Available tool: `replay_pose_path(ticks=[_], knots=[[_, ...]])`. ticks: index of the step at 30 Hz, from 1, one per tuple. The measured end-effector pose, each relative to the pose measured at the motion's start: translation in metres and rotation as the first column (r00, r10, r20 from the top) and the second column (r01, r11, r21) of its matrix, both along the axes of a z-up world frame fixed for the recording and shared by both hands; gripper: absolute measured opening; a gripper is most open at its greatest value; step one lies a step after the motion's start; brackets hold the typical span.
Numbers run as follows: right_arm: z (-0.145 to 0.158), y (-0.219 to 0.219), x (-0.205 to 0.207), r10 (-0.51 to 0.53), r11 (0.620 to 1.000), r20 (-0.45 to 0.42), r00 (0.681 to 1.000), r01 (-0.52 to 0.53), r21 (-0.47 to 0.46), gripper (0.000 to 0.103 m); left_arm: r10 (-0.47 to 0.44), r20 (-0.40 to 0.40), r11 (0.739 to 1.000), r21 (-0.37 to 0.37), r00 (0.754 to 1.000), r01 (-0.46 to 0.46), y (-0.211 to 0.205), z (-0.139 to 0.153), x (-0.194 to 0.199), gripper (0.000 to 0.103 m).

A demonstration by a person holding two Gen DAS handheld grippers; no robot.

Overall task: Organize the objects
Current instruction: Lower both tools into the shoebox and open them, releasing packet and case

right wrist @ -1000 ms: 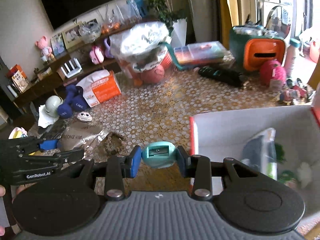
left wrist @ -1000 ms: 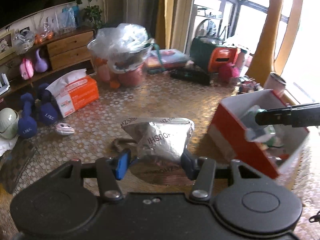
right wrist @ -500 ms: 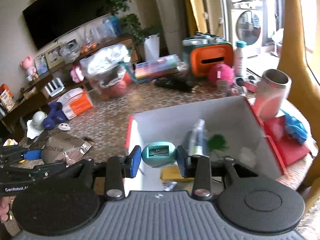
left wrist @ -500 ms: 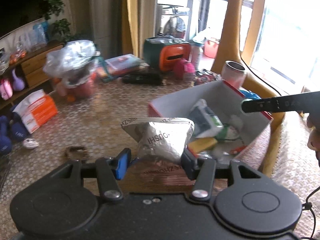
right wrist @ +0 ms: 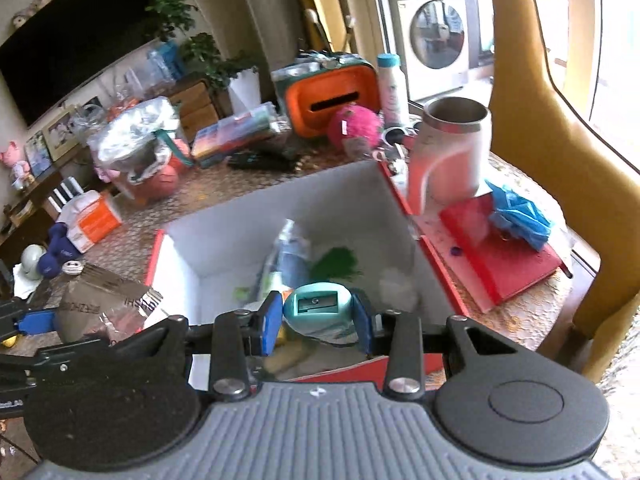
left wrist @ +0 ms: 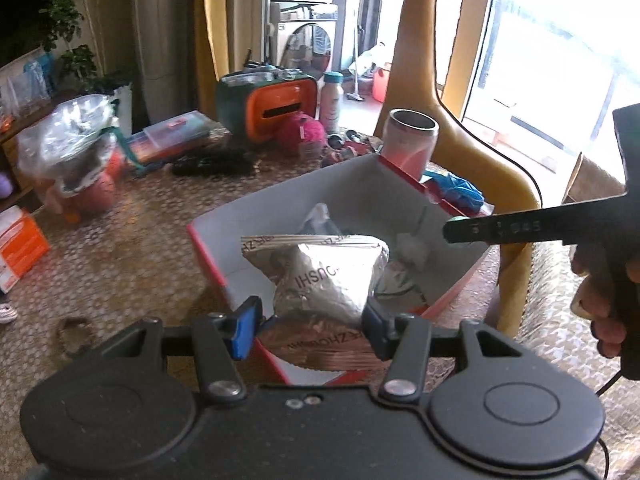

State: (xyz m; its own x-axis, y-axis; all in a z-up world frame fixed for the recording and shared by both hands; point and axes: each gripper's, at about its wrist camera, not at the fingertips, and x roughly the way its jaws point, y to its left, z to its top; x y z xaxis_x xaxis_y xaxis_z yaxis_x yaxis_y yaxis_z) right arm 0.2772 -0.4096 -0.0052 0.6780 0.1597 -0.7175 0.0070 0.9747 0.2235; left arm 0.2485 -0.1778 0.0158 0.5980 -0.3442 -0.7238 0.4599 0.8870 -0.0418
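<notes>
Silver foil pouch (left wrist: 328,276) clamped between the blue pads of the left hand-held gripper (left wrist: 310,326), held at centre frame over the open red box (left wrist: 208,256) with white inner walls. Teal pencil sharpener (right wrist: 318,310) pinched in the right hand-held gripper (right wrist: 316,326), likewise held over the box's near side.

Seen only in the right wrist view: box contents more plainly, a blue-and-white packet (right wrist: 290,256), a green tuft (right wrist: 336,262), something white and fluffy (right wrist: 398,286), a yellow piece (right wrist: 286,354) low under the jaws; also the pouch and left gripper at lower left. Seen only in the left wrist view: the right gripper's finger entering from the right, with a hand (left wrist: 600,304) on its handle.

Steel mug (right wrist: 454,152) standing on a red lid (right wrist: 504,256) beside the box at upper right, blue crumpled plastic (right wrist: 518,216) just beside it. Patterned desk (left wrist: 132,248) beneath.

Box interior largely hidden by the pouch in the left view; lettering on the pouch only partly legible.
</notes>
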Motion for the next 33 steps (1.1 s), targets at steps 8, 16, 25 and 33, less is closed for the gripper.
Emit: replay_pose_path(ticks=[8,16,25,33], knots=[[-0.019,-0.009,0.024,0.010,1.000,-0.038,0.999,-0.011,-0.011,0.037,0.010,-0.043,0.999,0.040,0.999,-0.008,-0.032,-0.023,0.022,0.053],[-0.043,-0.006,0.061,0.023,0.999,-0.097,0.995,-0.026,-0.030,0.037,0.057,-0.107,0.995,0.085,0.993,-0.048,-0.045,-0.057,0.050,0.053],[-0.067,-0.002,0.090,0.021,0.998,-0.142,0.990,-0.028,-0.048,0.037,0.070,-0.143,0.994,0.096,0.987,-0.057,-0.053,-0.074,0.063,0.053],[-0.080,0.003,0.100,0.024,0.998,-0.176,0.984,-0.034,-0.056,0.037,0.052,-0.158,0.994,0.102,0.986,-0.036,-0.057,-0.082,0.066,0.046]])
